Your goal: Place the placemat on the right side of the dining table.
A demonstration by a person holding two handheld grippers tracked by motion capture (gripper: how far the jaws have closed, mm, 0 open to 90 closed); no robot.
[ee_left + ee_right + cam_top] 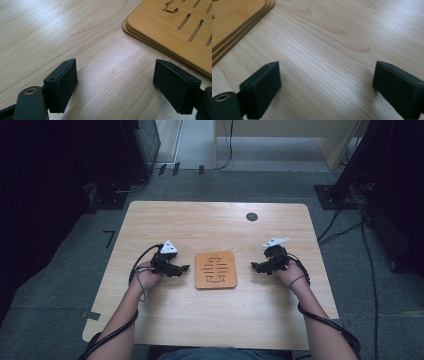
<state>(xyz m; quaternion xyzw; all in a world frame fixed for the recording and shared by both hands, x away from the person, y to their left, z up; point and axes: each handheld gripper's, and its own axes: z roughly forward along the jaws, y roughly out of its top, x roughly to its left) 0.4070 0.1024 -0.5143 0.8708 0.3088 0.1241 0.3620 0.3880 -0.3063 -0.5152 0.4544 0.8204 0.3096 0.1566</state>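
**Slotted wooden trivets between two spread grippers**

High view: the trivet stack (pixel 215 269) lies on the counter (pixel 215 320) between left gripper (pixel 182 269) and right gripper (pixel 256 266), touching neither

Left gripper view: jaws spread, stack (pixel 172 27) ahead, beyond the right jaw

Right gripper view: jaws spread, stack (pixel 234 17) ahead, beyond the left jaw

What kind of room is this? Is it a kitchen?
Probably not a kitchen; it looks like a lab or workshop for recording. A bare wooden table stands on grey carpet, cables trail across the floor, and dark equipment stands surround it. Only a wooden trivet is kitchen-like.
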